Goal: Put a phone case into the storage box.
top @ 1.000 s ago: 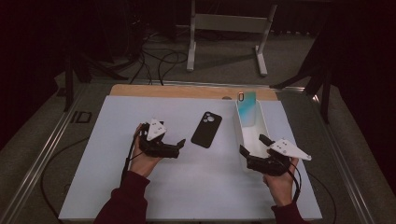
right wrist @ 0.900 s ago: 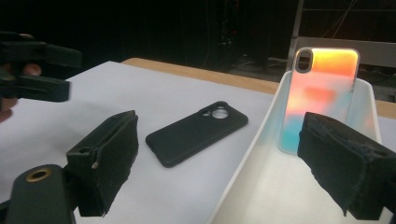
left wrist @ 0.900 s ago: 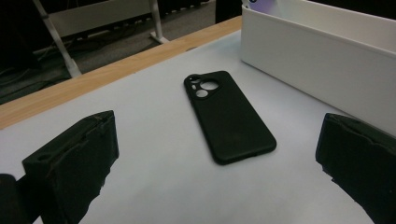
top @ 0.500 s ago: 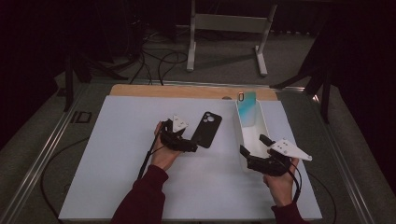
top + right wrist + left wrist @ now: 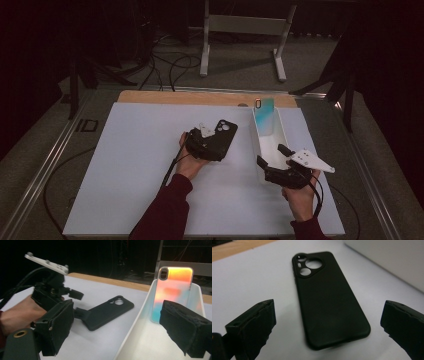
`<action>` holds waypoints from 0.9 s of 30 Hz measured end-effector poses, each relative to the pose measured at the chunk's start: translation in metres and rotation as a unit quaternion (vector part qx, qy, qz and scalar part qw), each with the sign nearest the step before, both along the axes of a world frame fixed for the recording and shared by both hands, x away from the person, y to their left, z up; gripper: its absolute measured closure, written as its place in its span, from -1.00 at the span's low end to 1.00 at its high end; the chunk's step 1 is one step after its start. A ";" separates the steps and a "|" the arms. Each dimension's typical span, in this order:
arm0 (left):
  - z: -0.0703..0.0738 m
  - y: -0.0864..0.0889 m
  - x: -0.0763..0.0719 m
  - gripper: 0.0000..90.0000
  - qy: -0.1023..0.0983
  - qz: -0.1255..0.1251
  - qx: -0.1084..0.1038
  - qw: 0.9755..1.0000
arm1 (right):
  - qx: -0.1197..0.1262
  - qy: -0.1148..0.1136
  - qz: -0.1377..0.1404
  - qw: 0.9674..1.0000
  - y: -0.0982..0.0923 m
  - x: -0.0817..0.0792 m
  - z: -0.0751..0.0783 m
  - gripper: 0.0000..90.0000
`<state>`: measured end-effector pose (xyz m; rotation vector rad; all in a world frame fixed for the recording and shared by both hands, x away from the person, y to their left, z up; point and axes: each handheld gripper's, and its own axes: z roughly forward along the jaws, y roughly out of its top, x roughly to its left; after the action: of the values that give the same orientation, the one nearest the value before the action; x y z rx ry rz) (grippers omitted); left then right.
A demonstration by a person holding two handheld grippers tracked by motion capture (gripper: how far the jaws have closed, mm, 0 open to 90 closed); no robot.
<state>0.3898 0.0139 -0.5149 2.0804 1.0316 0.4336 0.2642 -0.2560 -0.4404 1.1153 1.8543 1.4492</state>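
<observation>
A black phone case (image 5: 329,297) lies back up on the white mat, camera holes at its far end. My left gripper (image 5: 328,312) stands open, a jaw on either side of the case's near end, neither touching it. From above, the left gripper (image 5: 218,146) sits at the lower end of the black case (image 5: 226,133). My right gripper (image 5: 271,155) is open at the near end of a long white tray (image 5: 254,140). An iridescent orange-and-teal phone case (image 5: 173,287) leans upright against the tray's far wall, beyond the right gripper (image 5: 118,312).
The white mat (image 5: 125,165) covers most of the table, with a wooden strip (image 5: 200,97) along its far edge. Metal rails run down both sides. A white stand (image 5: 245,30) and cables (image 5: 165,60) are on the floor behind.
My left gripper has moved right and forward across the mat until its open jaws flank the black case's near end. The right gripper and the tray have stayed put.
</observation>
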 end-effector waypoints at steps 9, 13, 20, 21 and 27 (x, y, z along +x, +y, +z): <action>-0.012 -0.021 0.013 -0.99 0.017 0.011 0.012 1.000 | 0.001 -0.002 -0.001 1.000 -0.001 0.000 0.000 -0.74; -0.019 -0.026 0.019 -0.99 0.030 0.020 0.020 0.999 | 0.004 -0.001 -0.002 1.000 -0.002 0.000 0.001 -0.74; -0.024 -0.030 0.022 -0.83 0.042 0.035 0.030 0.998 | 0.005 -0.005 -0.005 1.000 -0.004 -0.001 0.001 -0.74; -0.024 -0.029 0.022 -0.79 0.043 0.033 0.032 0.998 | 0.005 -0.005 -0.005 1.000 -0.004 -0.001 0.001 -0.74; -0.019 -0.024 0.020 -0.73 0.060 0.017 0.053 0.997 | 0.004 -0.005 -0.005 1.000 -0.003 -0.001 0.001 -0.74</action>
<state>0.4096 -0.0101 -0.5338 2.2077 1.1377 0.3917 0.2631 -0.2594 -0.4393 1.1173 1.8346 1.4551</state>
